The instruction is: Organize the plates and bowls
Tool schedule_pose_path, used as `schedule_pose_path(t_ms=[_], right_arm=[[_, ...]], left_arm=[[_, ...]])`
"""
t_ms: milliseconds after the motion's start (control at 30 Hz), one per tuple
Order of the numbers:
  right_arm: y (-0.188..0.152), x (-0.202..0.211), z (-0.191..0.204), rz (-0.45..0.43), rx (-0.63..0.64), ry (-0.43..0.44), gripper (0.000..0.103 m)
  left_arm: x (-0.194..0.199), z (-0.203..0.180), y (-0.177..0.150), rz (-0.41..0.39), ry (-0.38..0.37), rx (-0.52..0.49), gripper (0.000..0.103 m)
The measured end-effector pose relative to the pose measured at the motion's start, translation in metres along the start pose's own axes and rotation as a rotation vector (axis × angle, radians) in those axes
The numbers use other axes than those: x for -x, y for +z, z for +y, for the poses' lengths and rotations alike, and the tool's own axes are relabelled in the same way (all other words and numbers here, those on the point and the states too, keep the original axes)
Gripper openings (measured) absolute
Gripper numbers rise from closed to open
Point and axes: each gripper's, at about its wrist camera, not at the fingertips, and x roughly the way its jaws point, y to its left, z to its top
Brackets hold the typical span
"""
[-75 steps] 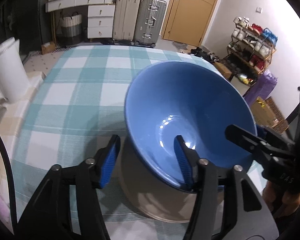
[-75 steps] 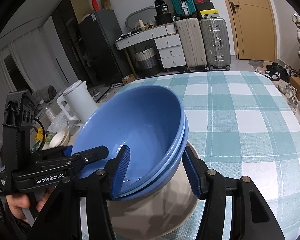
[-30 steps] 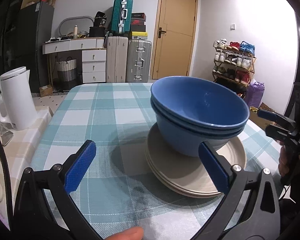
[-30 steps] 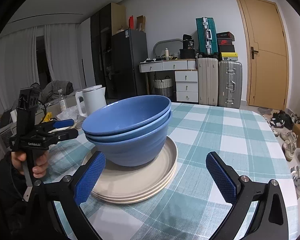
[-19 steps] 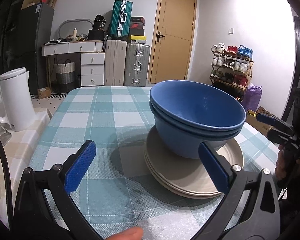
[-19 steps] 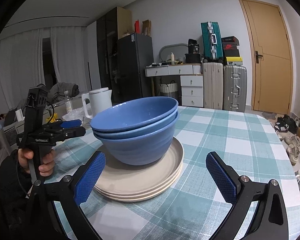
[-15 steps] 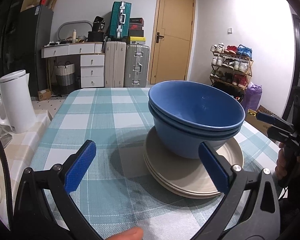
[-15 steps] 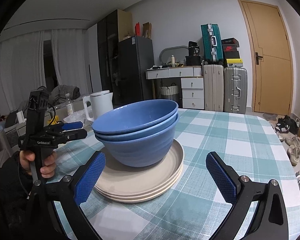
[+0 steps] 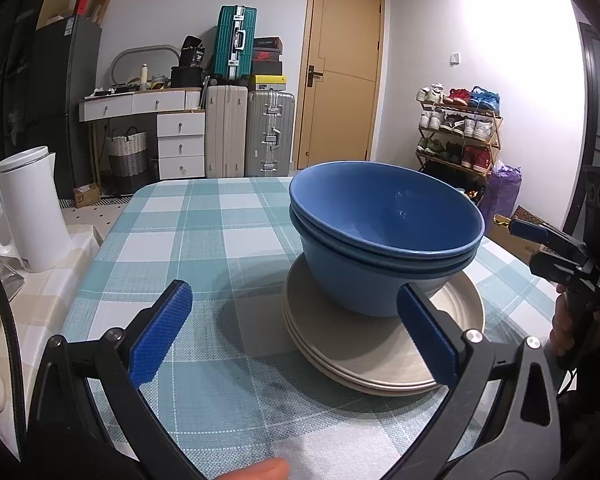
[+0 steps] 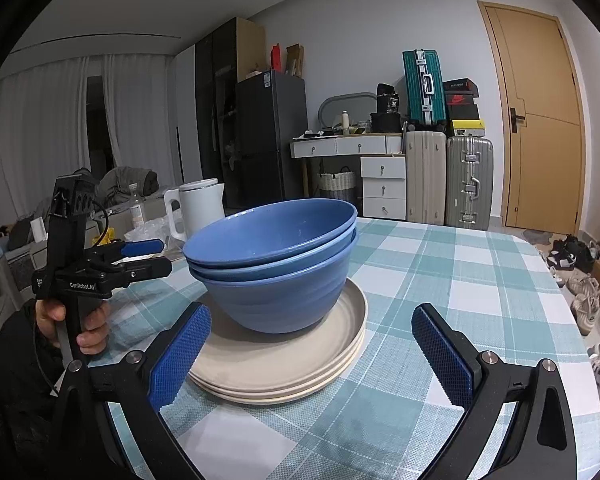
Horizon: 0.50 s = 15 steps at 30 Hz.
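Bowls (image 9: 384,236) on plates (image 9: 380,344) beyond wide-spread left hand-held gripper (image 9: 296,332)

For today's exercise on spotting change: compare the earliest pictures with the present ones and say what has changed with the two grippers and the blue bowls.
Both grippers let go: the left gripper and right gripper released the bowl rims, opened wide and drew back. The blue bowls, earlier tilted, now sit level. They remain nested on the beige plates.
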Motion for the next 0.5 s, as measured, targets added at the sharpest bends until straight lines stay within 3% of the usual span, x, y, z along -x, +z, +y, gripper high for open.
schedule_pose_path(t_ms=[500], right_arm=[[0.0000,0.0006,0.0003,0.002,-0.001,0.002,0.102]], left_arm=[[-0.0002,-0.0002,-0.0003,-0.001,0.000,-0.001,0.102]])
